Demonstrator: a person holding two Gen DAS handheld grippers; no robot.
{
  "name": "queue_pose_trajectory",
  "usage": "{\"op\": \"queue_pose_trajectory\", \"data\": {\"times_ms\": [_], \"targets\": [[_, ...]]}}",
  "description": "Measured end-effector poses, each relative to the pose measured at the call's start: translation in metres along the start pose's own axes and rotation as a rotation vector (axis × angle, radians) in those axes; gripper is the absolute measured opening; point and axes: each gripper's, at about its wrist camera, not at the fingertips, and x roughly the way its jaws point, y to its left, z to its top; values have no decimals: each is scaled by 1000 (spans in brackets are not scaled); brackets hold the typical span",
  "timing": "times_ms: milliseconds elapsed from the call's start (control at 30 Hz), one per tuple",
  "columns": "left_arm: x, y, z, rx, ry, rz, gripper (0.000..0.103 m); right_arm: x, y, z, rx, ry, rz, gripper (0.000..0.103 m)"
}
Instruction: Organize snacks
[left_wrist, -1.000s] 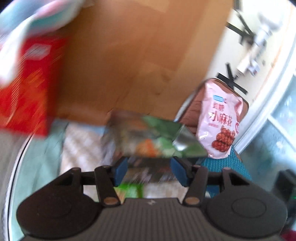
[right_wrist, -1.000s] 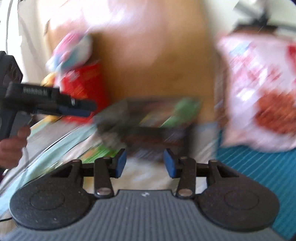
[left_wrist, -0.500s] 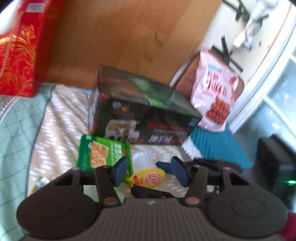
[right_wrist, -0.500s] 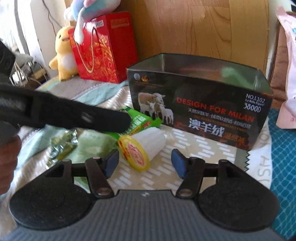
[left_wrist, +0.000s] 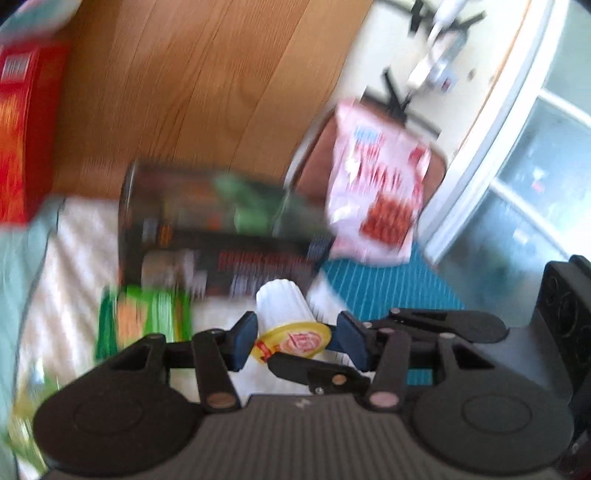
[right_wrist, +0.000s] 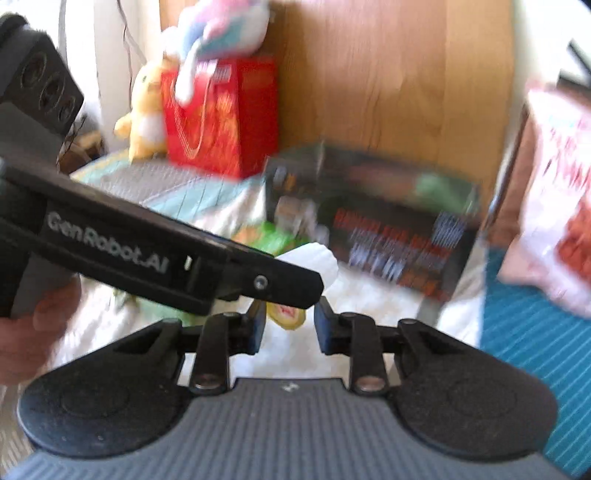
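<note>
A white jelly cup (left_wrist: 282, 302) with a yellow lid (left_wrist: 295, 341) lies on the patterned bedspread (left_wrist: 77, 258), lid toward me. My left gripper (left_wrist: 297, 341) has the lid between its blue pads and its jaws are closing; blur hides whether they press. A finger of my right gripper (left_wrist: 317, 369) crosses just under the lid. In the right wrist view my right gripper (right_wrist: 290, 326) is closing, the lid (right_wrist: 288, 315) just ahead of its narrow gap. One finger of my left gripper (right_wrist: 258, 280) covers part of the cup (right_wrist: 314, 258).
A dark open box with sheep print (left_wrist: 221, 229) stands behind the cup against a wooden headboard (left_wrist: 203, 92). A green snack packet (left_wrist: 147, 317) lies to its left, a pink snack bag (left_wrist: 376, 192) to its right above a teal mat (left_wrist: 369, 288). A red gift bag (right_wrist: 221, 118) and plush toys (right_wrist: 144, 110) sit far left.
Both views have swung from the dark box down onto the jelly cup. The right jaws widened, then narrowed sharply. The left pads came in slightly around the lid.
</note>
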Motion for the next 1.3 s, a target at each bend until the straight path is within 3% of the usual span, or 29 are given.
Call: {"op": "queue_pose_trajectory", "data": {"times_ms": [167,367,500,567,667,733,800,900,1000,1067,1133,1300], "targets": [[4,17,46,29,-99,38,48,12,-12,48,2,-126,-39,31],[45,63,75,-33,-44,173,48,85,-16,80,10,-76,-57,31],[51,77,73,-57,-32,163,49,101,-12,81,2,-62,-50,36],[42,79,68,-65,-38,144,50,94,-11,79,8,-99,-52,50],[13,88,58,-105,-77,108,52,71,-11,72,28,-153,-58,50],[-7,98,47,-147,-70,110,52,49,-14,60,66,-175,-12,50],[-18,107,32,-170,-52,117,52,42,-17,46,106,-140,56,49],[-4,119,13,-215,71,157,51,59,-23,26,202,5,105,48],[18,121,1,-263,165,137,39,85,-29,11,320,110,160,42],[26,108,2,-237,175,147,37,90,-34,11,411,112,220,23],[35,90,5,-208,196,157,37,82,-35,11,449,115,201,19],[60,29,-4,-163,230,51,36,26,-48,-11,447,66,78,12]]}}
